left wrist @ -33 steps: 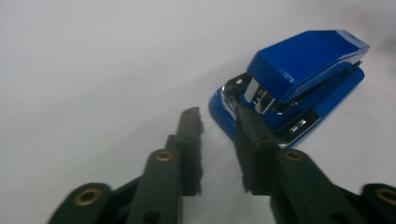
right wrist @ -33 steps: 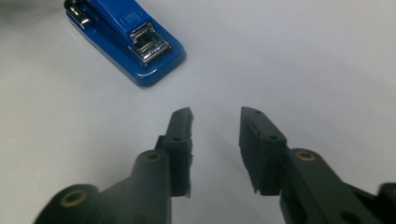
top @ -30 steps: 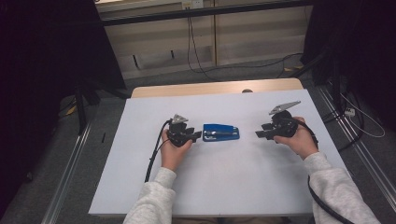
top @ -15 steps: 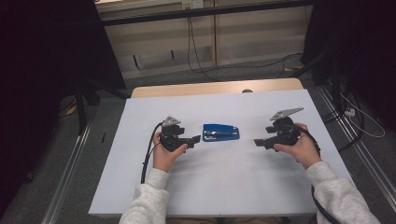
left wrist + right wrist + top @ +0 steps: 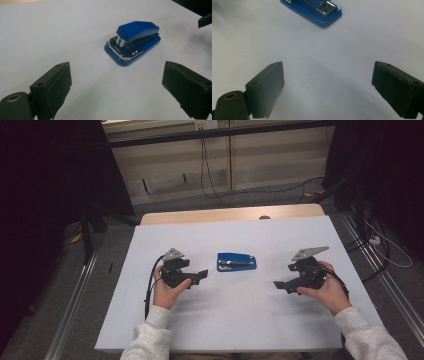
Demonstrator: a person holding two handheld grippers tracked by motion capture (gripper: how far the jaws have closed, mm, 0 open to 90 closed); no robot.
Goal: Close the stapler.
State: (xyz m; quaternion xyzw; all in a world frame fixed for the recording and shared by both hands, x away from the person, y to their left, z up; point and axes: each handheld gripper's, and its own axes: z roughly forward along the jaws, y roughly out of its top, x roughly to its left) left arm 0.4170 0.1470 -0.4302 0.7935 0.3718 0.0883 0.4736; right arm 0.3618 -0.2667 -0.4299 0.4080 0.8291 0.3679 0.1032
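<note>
Mid-sheet, blue stapler (image 5: 236, 261) lies flat on white table cover (image 5: 240, 320), untouched; left gripper (image 5: 199, 275) and right gripper (image 5: 281, 285) flank it, well apart, jaws just been opening, now wide with nothing between; looks released, handling likely done; hands clear.

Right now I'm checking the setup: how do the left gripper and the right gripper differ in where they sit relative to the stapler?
The left gripper sits nearer the blue stapler; the right gripper stands farther off. The left lies level with the stapler's near edge; the right sits lower in the high view. Both are open, empty, jaws just opened, pointing toward it.
</note>
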